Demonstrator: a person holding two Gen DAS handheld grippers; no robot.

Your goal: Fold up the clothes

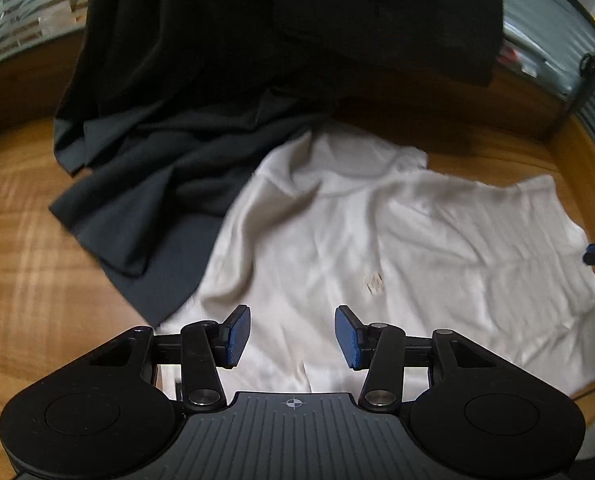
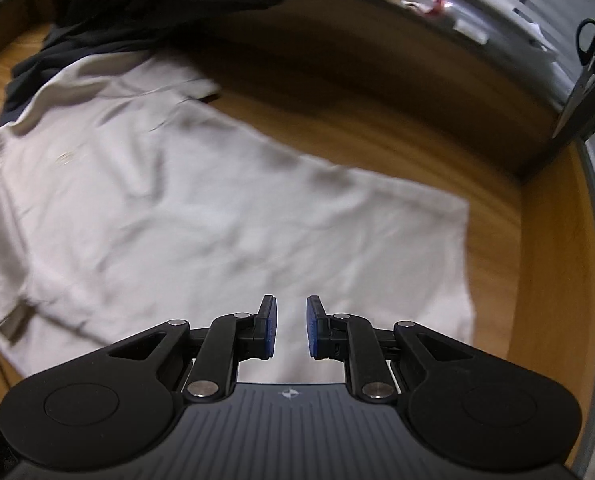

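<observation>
The left hand-held gripper hung half open and empty, the right hand-held gripper narrow and empty, over a wrinkled white T-shirt lying flat on the wooden tabletop; beyond, dark garments overlapped its far edge; scissors hung behind

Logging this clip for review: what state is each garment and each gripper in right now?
White T-shirt: spread on the wooden table, wrinkled, not yet folded.
Dark garments: heaped unfolded behind it, one edge overlapping the shirt.
Left gripper: open, empty, above the shirt.
Right gripper: narrowly open, empty, above the shirt.
</observation>
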